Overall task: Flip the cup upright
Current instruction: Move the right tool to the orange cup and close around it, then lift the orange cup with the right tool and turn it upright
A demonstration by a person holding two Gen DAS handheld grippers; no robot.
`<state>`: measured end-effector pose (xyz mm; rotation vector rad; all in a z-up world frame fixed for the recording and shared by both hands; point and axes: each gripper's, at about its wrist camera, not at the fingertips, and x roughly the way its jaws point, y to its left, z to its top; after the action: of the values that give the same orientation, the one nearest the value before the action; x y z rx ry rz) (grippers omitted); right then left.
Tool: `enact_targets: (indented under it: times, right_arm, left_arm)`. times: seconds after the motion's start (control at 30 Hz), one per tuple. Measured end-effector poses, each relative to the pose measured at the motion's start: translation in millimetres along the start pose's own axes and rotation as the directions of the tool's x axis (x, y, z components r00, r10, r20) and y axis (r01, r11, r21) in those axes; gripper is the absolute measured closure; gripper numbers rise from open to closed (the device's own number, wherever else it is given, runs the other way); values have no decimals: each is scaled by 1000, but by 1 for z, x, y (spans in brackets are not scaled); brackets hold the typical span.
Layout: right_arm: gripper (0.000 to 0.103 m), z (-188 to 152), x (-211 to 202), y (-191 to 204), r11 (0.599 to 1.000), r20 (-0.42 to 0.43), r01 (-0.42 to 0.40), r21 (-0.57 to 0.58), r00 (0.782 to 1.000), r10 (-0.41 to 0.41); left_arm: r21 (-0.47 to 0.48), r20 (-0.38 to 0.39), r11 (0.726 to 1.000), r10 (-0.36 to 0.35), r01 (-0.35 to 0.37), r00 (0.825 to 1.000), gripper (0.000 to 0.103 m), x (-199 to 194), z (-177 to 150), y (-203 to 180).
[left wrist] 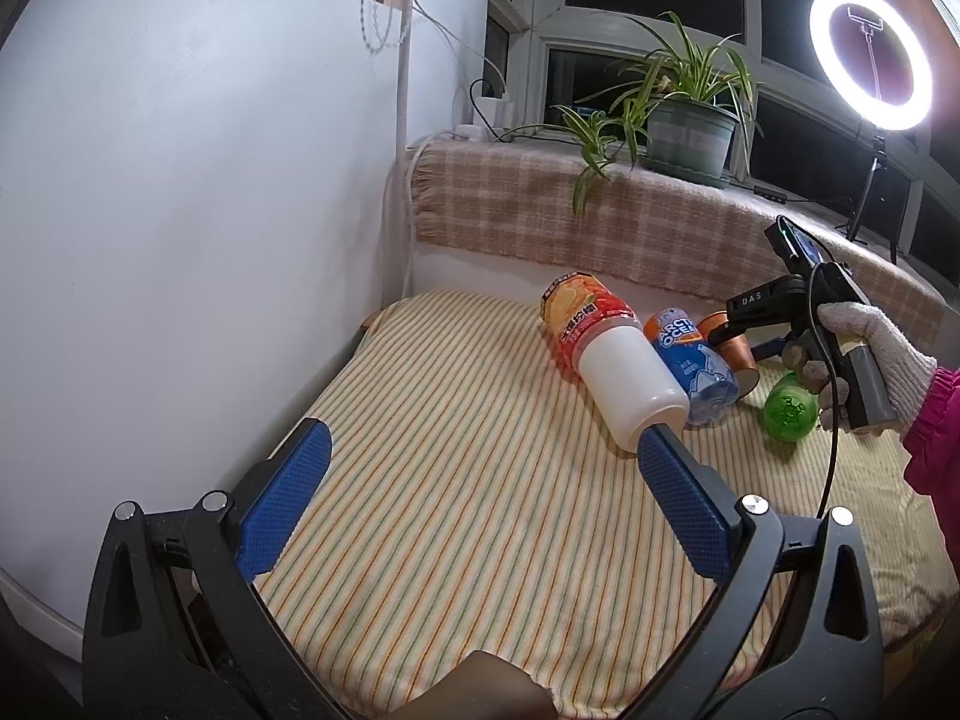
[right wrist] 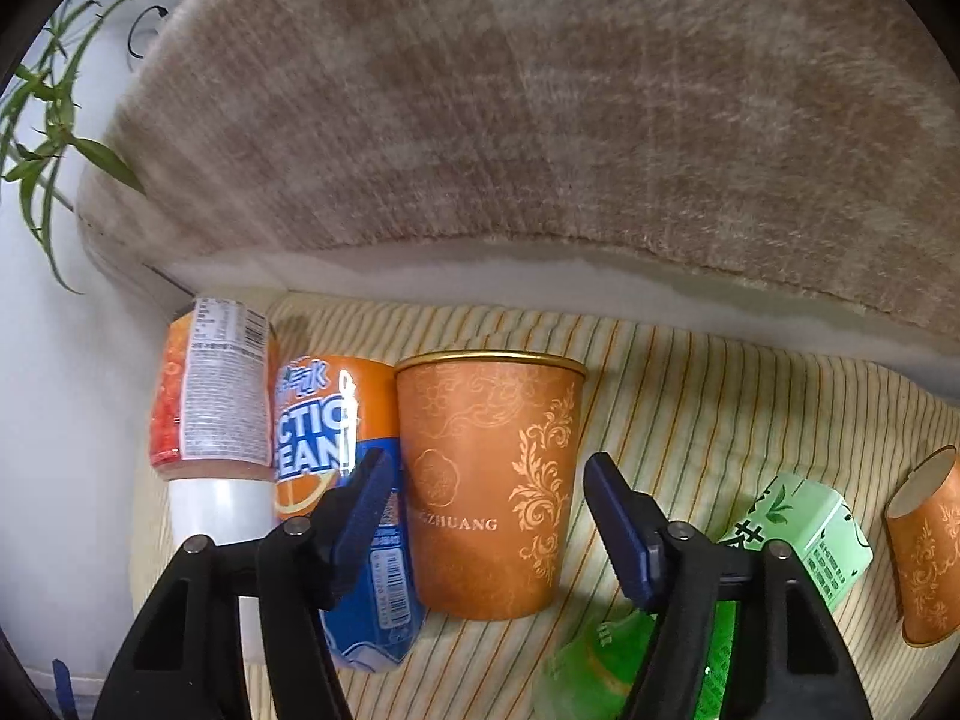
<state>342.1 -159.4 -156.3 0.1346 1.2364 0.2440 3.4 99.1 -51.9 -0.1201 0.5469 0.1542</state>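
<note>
A white wall (left wrist: 180, 210) fills the left of the left wrist view. A plaid blanket (right wrist: 540, 120) drapes the sill behind the counter, with a potted plant (left wrist: 690, 138) and a ring light (left wrist: 870, 60) above it. The counter is covered by a striped cloth (left wrist: 468, 468).

The left gripper (left wrist: 480, 480) hangs over bare cloth, its jaws spread wide and holding nothing. The right gripper (right wrist: 480, 516), held in a gloved hand (left wrist: 870, 360), points at the cup (right wrist: 486, 480); its jaws are open on either side of the cup, and I cannot tell if the pads touch it.

A row of things lies along the back of the cloth. The red bottle (left wrist: 600, 342) with a white body lies on its side, farthest left. The blue bottle (right wrist: 342, 480) lies just beside it. The cup, orange with gold scrollwork, sits next, touching the blue bottle; its gold rim faces the blanket. A green bottle (right wrist: 798, 528) lies to the cup's right, and a second cup (right wrist: 927, 546) lies on its side at the far right.
</note>
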Motion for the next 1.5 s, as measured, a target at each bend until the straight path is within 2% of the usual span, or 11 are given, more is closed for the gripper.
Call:
enact_targets:
  times: [0.17,0.4,0.57,0.83,1.2,1.37,1.5]
  right_arm:
    - [37,3,8,8,1000,-14,5,-6,1000,-5]
    - [40,-1,2,6,1000,9,-12,-5,1000,12]
    - [40,-14,-34,-15,999,54,-39,-4,998,40]
    - [40,-31,-82,-18,994,156,-113,1,981,112]
    - [40,-97,-139,-16,968,221,-252,-7,944,247]
    - [40,-131,-148,-21,960,231,-281,6,934,272]
    - [40,-160,-144,-25,950,220,-308,47,931,291]
  left_arm:
    - [0,0,1000,1,-1,1000,0,1,0,0]
    - [5,5,1000,-3,3,1000,0,1,2,-1]
    - [8,15,1000,-8,8,1000,0,-1,5,-4]
    - [1,14,1000,-18,18,1000,0,-6,6,-9]
    - [54,-21,992,-112,113,994,0,-10,2,-35]
    - [40,-56,987,-151,154,987,0,-6,2,-41]
    - [31,-92,978,-201,205,975,0,-2,1,-47]
